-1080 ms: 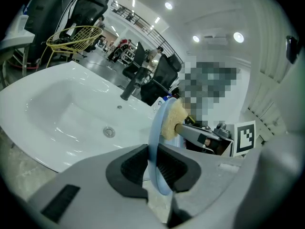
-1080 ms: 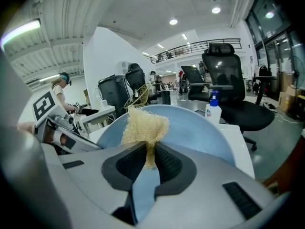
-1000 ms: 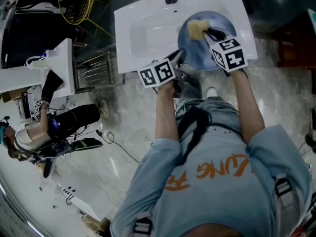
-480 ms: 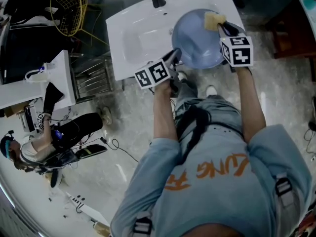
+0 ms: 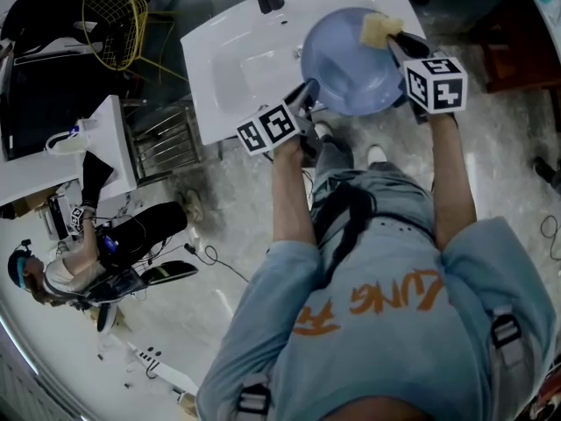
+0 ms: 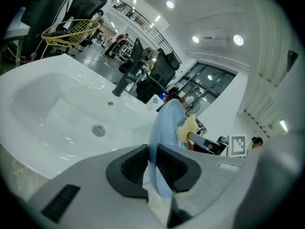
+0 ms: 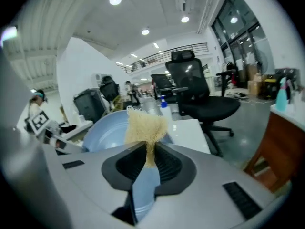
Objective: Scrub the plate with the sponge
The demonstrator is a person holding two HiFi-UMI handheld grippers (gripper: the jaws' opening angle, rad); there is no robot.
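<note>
Your left gripper has its jaws closed narrowly on the near rim of one round, pale blue plate, tilted above the white sink. Your right gripper pinches one ragged yellow sponge against the plate's far edge.

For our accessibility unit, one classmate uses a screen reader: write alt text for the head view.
Seen from above, a person at a white sink grips a blue plate by its near rim in the left gripper. The right gripper, shut on a yellow sponge, holds it against the plate's far right edge.
</note>
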